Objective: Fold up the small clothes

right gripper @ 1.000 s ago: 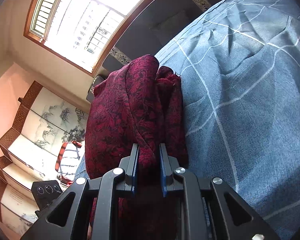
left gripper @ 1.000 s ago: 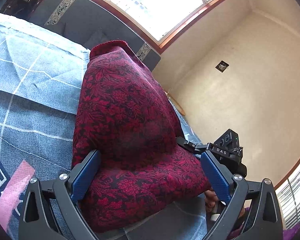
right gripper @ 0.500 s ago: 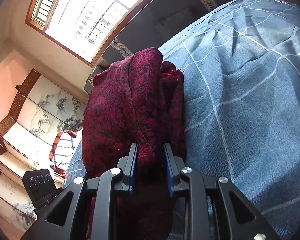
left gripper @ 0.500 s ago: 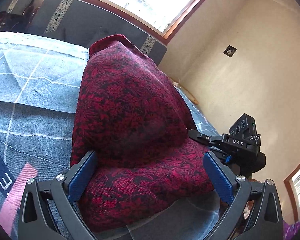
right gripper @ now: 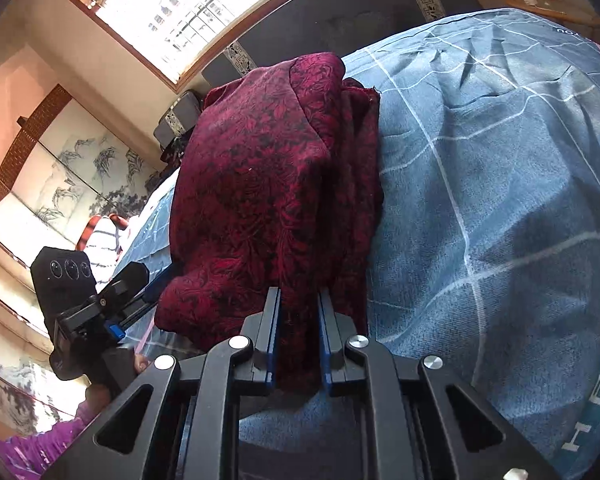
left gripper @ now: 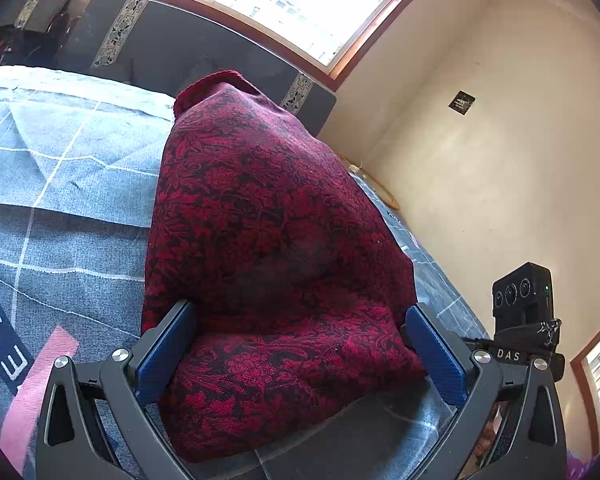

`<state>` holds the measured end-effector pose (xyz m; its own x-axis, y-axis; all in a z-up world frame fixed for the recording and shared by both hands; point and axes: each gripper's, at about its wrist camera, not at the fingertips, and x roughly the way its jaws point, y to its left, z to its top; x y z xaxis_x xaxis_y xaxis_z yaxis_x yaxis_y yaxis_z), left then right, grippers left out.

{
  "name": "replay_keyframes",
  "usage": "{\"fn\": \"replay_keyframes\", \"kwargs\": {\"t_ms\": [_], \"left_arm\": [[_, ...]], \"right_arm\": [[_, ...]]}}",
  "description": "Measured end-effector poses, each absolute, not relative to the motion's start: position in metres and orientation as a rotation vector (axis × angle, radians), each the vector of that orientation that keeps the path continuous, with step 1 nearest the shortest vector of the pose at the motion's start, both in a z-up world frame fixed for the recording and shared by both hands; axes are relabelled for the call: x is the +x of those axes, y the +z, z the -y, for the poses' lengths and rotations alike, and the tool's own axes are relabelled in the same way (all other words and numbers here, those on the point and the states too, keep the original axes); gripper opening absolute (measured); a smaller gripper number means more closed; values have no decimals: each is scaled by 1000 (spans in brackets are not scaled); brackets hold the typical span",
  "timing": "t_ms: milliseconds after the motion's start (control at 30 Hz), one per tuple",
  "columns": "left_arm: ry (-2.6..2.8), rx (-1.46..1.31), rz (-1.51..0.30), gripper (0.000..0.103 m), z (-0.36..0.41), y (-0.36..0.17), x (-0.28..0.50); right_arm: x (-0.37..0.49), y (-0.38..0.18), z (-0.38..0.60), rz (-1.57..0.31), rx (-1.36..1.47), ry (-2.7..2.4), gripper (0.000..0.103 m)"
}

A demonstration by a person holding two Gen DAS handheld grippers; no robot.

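Red patterned cloth (right gripper: 268,184): right tool (right gripper: 299,308) just narrowed, pinching it; left tool (left gripper: 300,336) wide around it.

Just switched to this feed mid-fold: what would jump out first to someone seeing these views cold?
The dark red patterned cloth, heaped in a tall mound in the middle of the blue checked bedspread. The right gripper pinches a fold at the cloth's near edge, having just closed further on it, while the left gripper stands wide open around the near end of the mound. Behind the bed a bright window fills the far wall.
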<state>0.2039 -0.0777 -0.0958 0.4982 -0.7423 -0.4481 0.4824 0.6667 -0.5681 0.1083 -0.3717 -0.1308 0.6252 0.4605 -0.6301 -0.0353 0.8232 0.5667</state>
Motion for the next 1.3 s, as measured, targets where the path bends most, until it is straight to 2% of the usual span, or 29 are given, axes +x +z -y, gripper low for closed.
{"fn": "replay_keyframes", "kwargs": {"t_ms": [100, 200, 400, 600, 700, 933, 1067, 1200, 1300], "left_arm": [[-745, -397, -718, 103, 75, -95, 202], [-750, -391, -716, 103, 75, -95, 200], [-735, -368, -724, 103, 76, -90, 194], [-738, -330, -676, 103, 84, -58, 182], [-755, -267, -634, 103, 103, -44, 177], [-916, -113, -578, 103, 157, -45, 157], [-1068, -60, -599, 102, 181, -52, 143], [-1164, -165, -743, 102, 189, -71, 160], [-1155, -129, -797, 102, 197, -82, 162]], "right_arm": [[115, -116, 372, -785, 528, 299, 13], [106, -83, 366, -620, 408, 311, 13], [115, -137, 390, -766, 520, 284, 13], [119, -137, 390, -786, 534, 311, 13], [118, -140, 395, -797, 579, 321, 17], [114, -147, 400, -807, 707, 353, 20], [116, -153, 406, -815, 771, 387, 20], [120, -165, 417, -830, 878, 443, 21], [123, -171, 427, -849, 939, 481, 23]]}}
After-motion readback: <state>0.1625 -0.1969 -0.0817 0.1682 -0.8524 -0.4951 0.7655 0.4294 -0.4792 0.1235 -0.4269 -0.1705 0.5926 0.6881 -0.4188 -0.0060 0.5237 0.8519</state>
